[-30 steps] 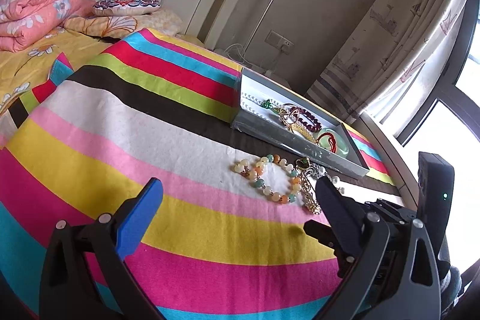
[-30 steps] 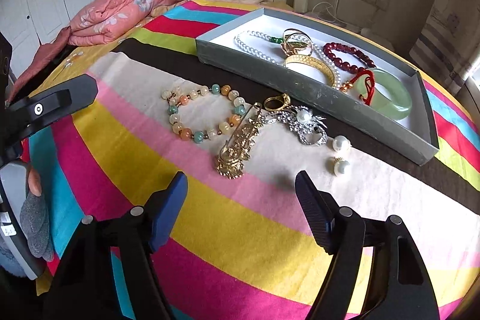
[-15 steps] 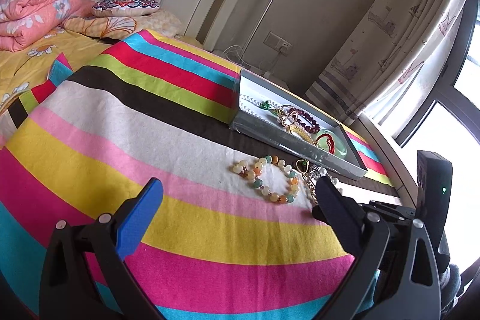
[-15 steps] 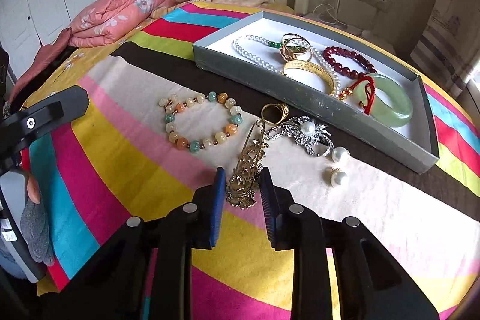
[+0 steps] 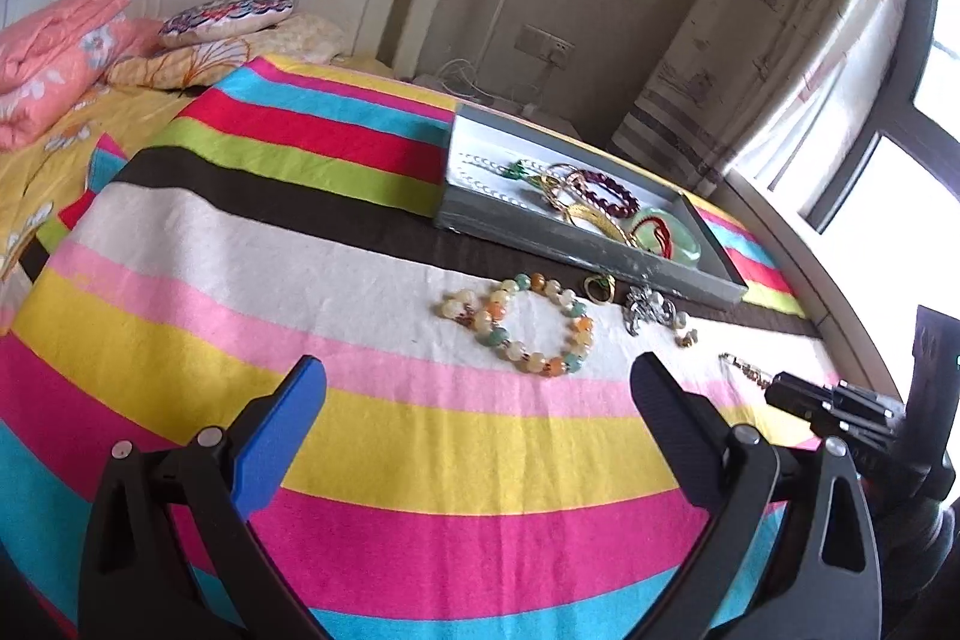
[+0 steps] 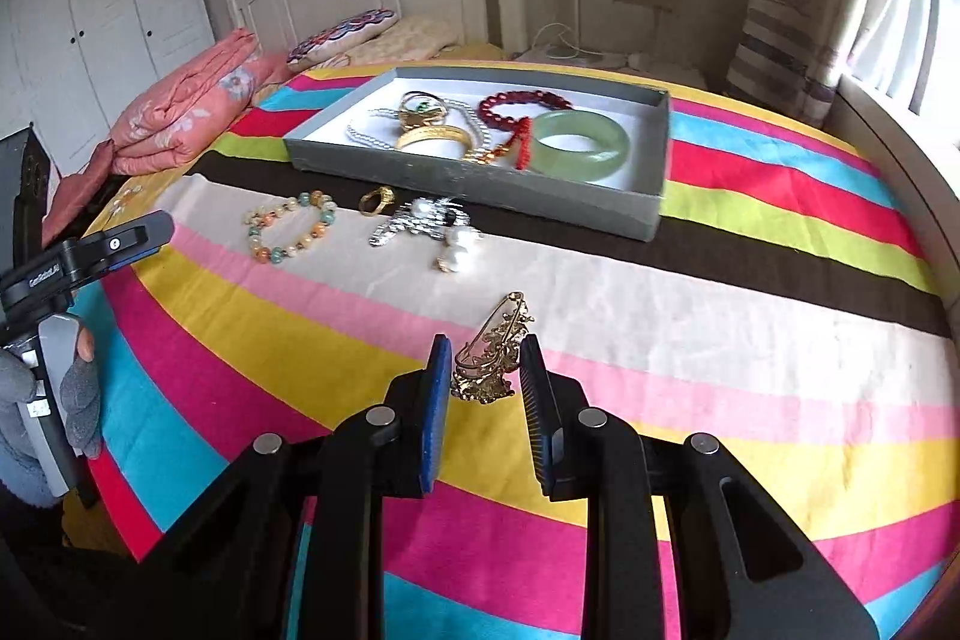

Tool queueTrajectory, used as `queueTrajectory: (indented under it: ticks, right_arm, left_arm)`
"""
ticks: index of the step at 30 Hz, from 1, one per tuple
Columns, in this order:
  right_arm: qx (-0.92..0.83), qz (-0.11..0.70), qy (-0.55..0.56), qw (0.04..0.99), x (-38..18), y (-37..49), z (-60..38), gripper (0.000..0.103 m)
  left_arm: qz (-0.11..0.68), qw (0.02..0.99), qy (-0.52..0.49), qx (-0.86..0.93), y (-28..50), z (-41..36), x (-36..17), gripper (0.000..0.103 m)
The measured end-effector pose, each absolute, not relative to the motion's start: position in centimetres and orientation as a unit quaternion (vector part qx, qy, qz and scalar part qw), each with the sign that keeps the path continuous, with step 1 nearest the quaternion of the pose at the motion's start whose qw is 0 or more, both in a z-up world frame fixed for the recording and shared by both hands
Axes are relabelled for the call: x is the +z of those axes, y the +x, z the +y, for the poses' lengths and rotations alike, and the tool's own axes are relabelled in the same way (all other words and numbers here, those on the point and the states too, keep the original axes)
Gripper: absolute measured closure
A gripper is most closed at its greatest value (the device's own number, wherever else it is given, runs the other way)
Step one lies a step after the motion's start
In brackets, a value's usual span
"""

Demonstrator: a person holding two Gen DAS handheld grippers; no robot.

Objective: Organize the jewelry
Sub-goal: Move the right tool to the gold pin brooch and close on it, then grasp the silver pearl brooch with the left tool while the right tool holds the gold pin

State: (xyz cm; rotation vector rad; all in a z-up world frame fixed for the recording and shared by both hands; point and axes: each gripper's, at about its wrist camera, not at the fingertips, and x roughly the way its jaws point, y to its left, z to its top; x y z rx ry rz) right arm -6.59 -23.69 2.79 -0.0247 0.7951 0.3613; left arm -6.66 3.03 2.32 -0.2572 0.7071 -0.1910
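My right gripper (image 6: 485,370) is shut on a gold brooch (image 6: 493,351) and holds it above the striped bedspread; the brooch (image 5: 744,369) also shows in the left wrist view. A grey tray (image 6: 480,187) holds a pearl necklace, gold bangle, red bead bracelet and jade bangle (image 6: 581,142). In front of it lie a multicolour bead bracelet (image 6: 291,227), a gold ring (image 6: 377,200), a silver brooch (image 6: 420,219) and pearl earrings (image 6: 459,244). My left gripper (image 5: 480,388) is open and empty, low over the spread near the bead bracelet (image 5: 521,323).
The striped bedspread (image 6: 720,316) covers the bed. Folded pink quilt (image 6: 192,100) and pillows lie at the head by the white headboard. A window sill and curtain run along the right edge. A white wardrobe stands at far left.
My right gripper has lifted the gold brooch away from the other pieces and drawn back toward me. The left gripper has shifted slightly and stays open.
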Motion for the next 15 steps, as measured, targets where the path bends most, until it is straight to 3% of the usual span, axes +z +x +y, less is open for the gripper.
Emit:
queueTrajectory:
  ticks: [4,9,15]
  right_arm:
    - [0.157,0.392,0.01,0.906,1.9,-6.5,-26.0,0.078]
    - [0.165,0.391,0.037,0.905,1.7,-6.8,-27.3,0.078]
    - [0.181,0.383,0.065,0.903,1.9,-7.0,-28.3,0.078]
  left_arm:
    - [0.361,0.92,-0.057,-0.143,-5.5,-1.9,2.8,0.004]
    - [0.39,0.894,0.03,-0.218,-1.7,-7.7,2.0,0.046]
    - [0.422,0.875,0.097,-0.217,1.9,-10.3,0.1,0.053]
